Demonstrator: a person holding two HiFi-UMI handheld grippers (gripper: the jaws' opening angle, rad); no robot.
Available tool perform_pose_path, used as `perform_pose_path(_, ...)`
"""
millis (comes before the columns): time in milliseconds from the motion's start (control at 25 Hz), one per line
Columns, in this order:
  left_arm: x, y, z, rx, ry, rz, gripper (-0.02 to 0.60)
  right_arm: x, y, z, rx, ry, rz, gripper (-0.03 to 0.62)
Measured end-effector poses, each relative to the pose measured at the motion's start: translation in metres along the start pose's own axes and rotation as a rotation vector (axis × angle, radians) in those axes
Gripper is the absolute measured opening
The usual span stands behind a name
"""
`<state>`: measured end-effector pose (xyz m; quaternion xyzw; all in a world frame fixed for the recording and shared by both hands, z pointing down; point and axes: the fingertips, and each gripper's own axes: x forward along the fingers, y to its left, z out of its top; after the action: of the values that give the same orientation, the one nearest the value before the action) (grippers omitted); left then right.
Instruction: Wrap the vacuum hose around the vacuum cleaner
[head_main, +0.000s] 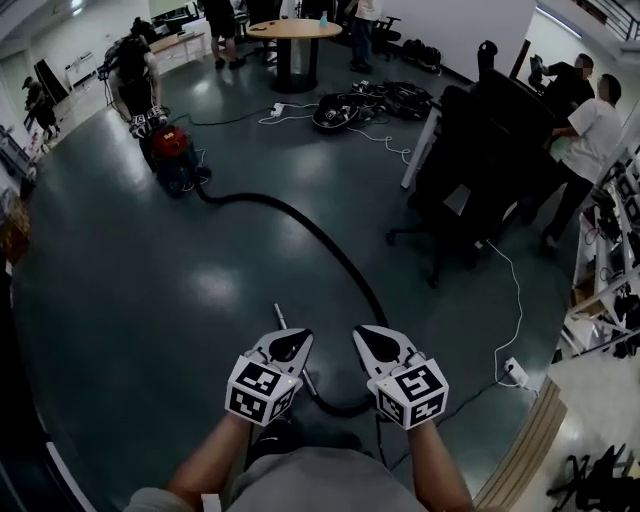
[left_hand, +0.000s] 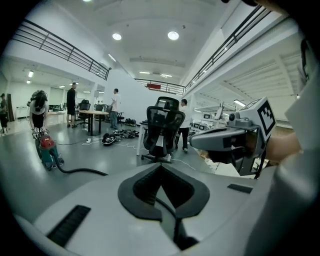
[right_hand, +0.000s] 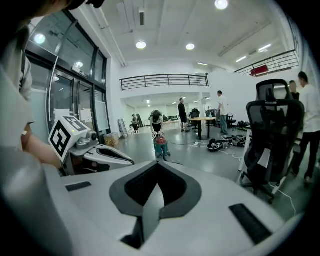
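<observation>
Looking down on the grey floor (head_main: 120, 300), I note the hose (head_main: 300, 225) snaking across it from the vacuum (head_main: 172, 150), far off at upper left, to a loop just under my grippers. Left gripper (head_main: 291, 342) and right gripper (head_main: 371, 340) are side by side, jaws pressed together, gripping nothing.

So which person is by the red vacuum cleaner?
The person in dark clothes at the upper left, bent right over the vacuum cleaner. Everyone else stands well away from it.
</observation>
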<state>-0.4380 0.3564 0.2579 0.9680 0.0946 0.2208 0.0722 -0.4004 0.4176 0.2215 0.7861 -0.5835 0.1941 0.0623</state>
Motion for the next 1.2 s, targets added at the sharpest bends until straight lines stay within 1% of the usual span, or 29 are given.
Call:
perform_pose_path(120,0.006,0.02,-0.015,0.019,0.052,-0.058,0.006,0.012,0.006,-0.008,0.027,0.022,-0.041,0.0)
perform_pose_path(240,0.022,0.029,-0.027,0.041,0.1,-0.129,0.006,0.02,0.003,-0.023,0.044,0.06,-0.089,0.0)
perform_pose_path(400,0.067,0.02,-0.041,0.119,0.162,-0.253,0.006,0.024,-0.026,-0.051,0.136,0.069,-0.163,0.0)
perform_pose_path(480,0.087,0.012,-0.058,0.149,0.201,-0.301,0.006,0.025,-0.038,-0.074,0.172,0.089,-0.183,0.0)
perform_pose_path(560,0.105,0.006,-0.08,0.167,0.24,-0.331,0.006,0.029,-0.047,-0.104,0.195,0.121,-0.184,0.0)
perform_pose_path(640,0.124,0.005,-0.11,0.183,0.278,-0.346,0.006,0.038,-0.056,-0.14,0.212,0.158,-0.177,0.0)
perform_pose_path(760,0.154,0.005,-0.163,0.209,0.316,-0.351,0.006,0.053,-0.07,-0.203,0.244,0.203,-0.169,0.0)
perform_pose_path(880,0.182,0.012,-0.222,0.205,0.352,-0.328,0.006,0.074,-0.078,-0.275,0.265,0.254,-0.145,0.007)
perform_pose_path(920,0.19,0.015,-0.243,0.196,0.365,-0.315,0.006,0.082,-0.079,-0.299,0.268,0.277,-0.131,0.031)
perform_pose_path(1120,0.233,0.044,-0.352,0.165,0.418,-0.254,0.006,0.128,-0.084,-0.424,0.262,0.389,-0.073,0.065)
perform_pose_path(1200,0.25,0.057,-0.401,0.167,0.438,-0.244,0.006,0.151,-0.081,-0.478,0.265,0.429,-0.04,0.119)
